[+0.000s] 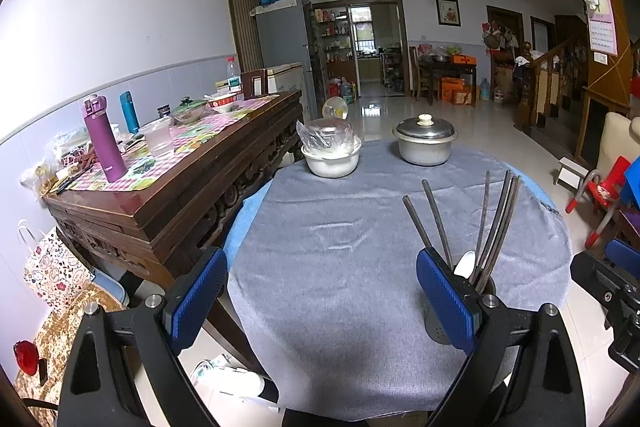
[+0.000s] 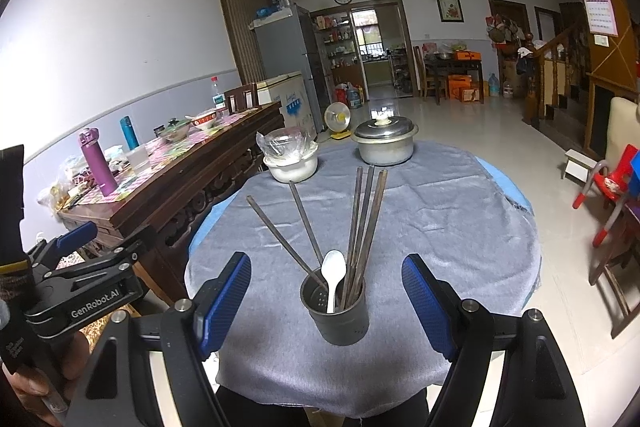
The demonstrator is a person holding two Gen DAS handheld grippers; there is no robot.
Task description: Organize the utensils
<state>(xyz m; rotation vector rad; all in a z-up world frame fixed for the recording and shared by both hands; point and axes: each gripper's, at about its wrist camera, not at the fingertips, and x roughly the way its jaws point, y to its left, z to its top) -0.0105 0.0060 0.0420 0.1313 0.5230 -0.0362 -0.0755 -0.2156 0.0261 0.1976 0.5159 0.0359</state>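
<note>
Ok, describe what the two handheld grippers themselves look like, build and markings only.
Both are black angular frames with triangular cut-outs and silver pivot bolts, each finger faced with a blue textured pad. The right gripper shows this plainly, as does the left gripper. Seen from the right wrist view, the left one's side carries white "GenRobot.AI" lettering. No cables are visible.

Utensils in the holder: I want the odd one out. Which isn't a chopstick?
The white spoon, bowl up, standing in the holder among dark chopsticks.

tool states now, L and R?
Left tool: open, holding nothing; utensil holder sits behind its right finger.
Right tool: open, empty, fingers either side of the utensil holder, not touching.
</note>
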